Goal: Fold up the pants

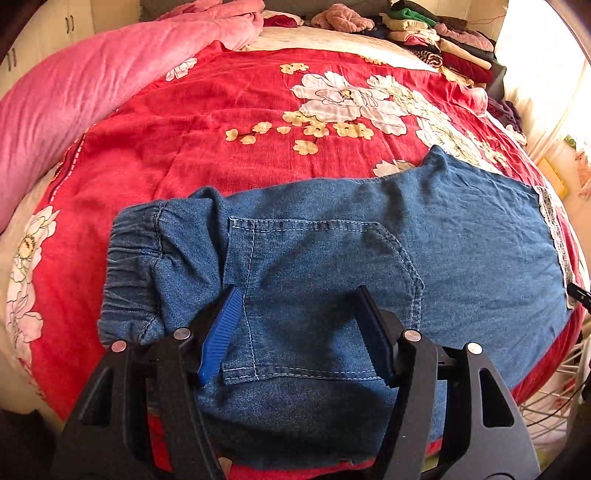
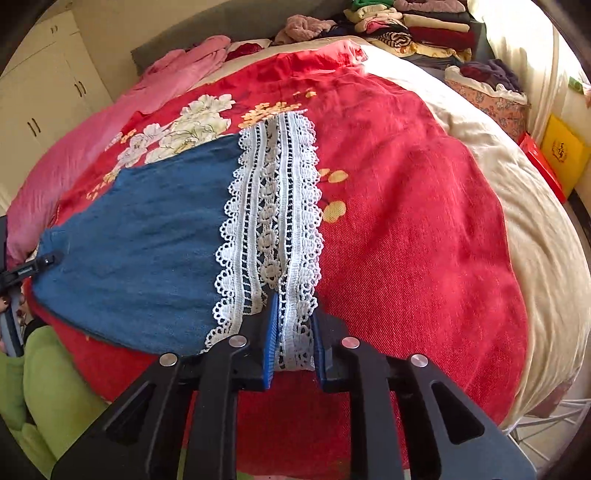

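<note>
Denim pants point(image 1: 332, 266) flat on bed point(image 1: 184, 147), near edge. Left tongs point(image 1: 299, 299) released over pocket; right tongs point(image 2: 293, 306) clenched on lace hem point(image 2: 273, 206).

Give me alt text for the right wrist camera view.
The right gripper pinches the white lace hem of blue denim pants lying flat on a red floral bedspread. Folded clothes sit stacked behind.

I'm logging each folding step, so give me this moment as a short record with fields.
garment: denim pants, lying flat on the bed
surface: red floral bedspread
hem: white lace trim
left gripper: open, jaws astride the back pocket
right gripper: shut on the lace trim
background: stacked clothes; pink quilt
</note>
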